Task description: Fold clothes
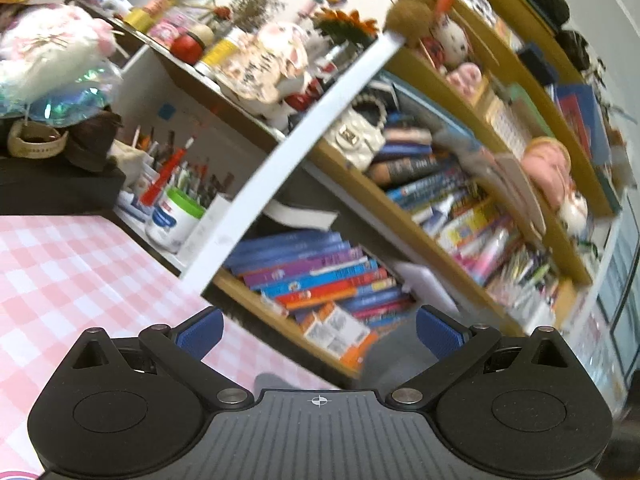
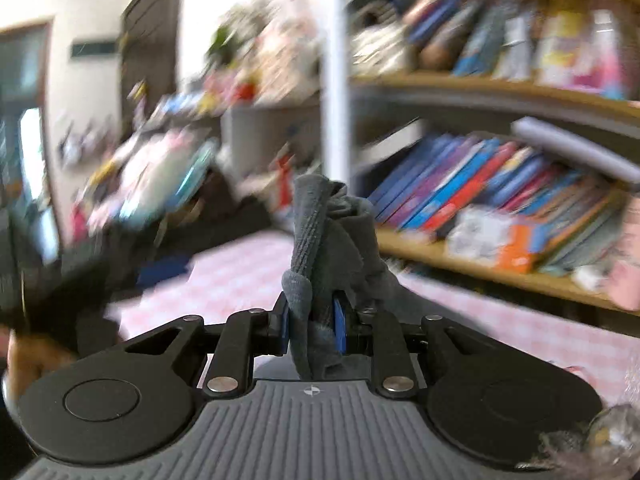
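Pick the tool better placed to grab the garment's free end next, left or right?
Left. The left tool is open and holds nothing, above the pink checked cloth. The right tool is shut on the grey garment, so it is occupied.

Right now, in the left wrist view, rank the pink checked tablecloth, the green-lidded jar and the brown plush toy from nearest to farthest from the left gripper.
1. Pink checked tablecloth: directly under and left of the open left gripper.
2. Green-lidded jar: past the cloth's far edge, upper left, beside the pens.
3. Brown plush toy: farthest, perched atop the white shelf divider at the top.
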### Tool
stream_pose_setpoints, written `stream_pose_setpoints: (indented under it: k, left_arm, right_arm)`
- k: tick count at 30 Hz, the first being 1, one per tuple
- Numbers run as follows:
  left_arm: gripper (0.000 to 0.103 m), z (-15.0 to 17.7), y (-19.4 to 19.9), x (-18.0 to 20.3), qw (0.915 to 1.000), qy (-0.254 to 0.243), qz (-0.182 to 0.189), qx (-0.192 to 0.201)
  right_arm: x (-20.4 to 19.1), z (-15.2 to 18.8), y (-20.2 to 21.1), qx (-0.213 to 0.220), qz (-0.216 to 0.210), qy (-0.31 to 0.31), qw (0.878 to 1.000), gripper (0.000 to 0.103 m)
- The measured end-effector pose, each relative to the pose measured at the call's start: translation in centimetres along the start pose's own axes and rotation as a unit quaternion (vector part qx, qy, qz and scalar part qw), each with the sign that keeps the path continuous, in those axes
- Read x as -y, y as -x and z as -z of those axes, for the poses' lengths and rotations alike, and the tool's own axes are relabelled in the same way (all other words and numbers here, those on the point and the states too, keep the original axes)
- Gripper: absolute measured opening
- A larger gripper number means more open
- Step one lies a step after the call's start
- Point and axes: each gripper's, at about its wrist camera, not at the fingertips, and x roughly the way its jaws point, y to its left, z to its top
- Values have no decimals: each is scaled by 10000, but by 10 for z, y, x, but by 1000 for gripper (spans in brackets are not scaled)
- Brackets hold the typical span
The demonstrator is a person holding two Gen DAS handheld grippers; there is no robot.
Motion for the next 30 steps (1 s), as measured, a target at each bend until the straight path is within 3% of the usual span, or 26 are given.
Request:
stream_pose_setpoints:
  k: [2, 5, 6, 7, 12, 15, 24, 27, 30]
  left_arm:
    - [103, 0, 0, 1, 10000, -39, 11, -15]
    - [103, 2, -2, 2, 9999, -107, 36, -102]
    - [103, 2, -3, 2, 9998, -115, 34, -127]
    - [103, 3, -3, 2, 9998, -121, 32, -152]
    - [103, 5, -6, 1, 9996, -151, -18, -245]
    - [103, 7, -9, 3, 9991, -225, -21, -363]
    - [103, 18, -21, 9, 9943, -576, 48, -891]
    - [103, 21, -25, 9, 9930, -609, 36, -1008]
    - [103, 24, -28, 9, 9915, -642, 25, -1128]
  right_arm:
    - [-16, 13, -18, -281, -95, 233, 9993, 21]
    - [-27, 28, -32, -513, -260, 313, 9979, 32]
    - [-27, 30, -31, -472, -363, 295, 9978, 45]
    - [-27, 30, -28, -387, -497, 263, 9977, 51]
    - [-11, 24, -2, 76, -889, 7, 9960, 57]
    - [6, 24, 12, 253, -749, -180, 9967, 69]
    - [85, 43, 14, 263, -175, -1337, 9905, 73]
    - [109, 56, 18, 430, -54, -1969, 9795, 81]
    - [133, 73, 19, 378, 27, -2754, 9606, 81]
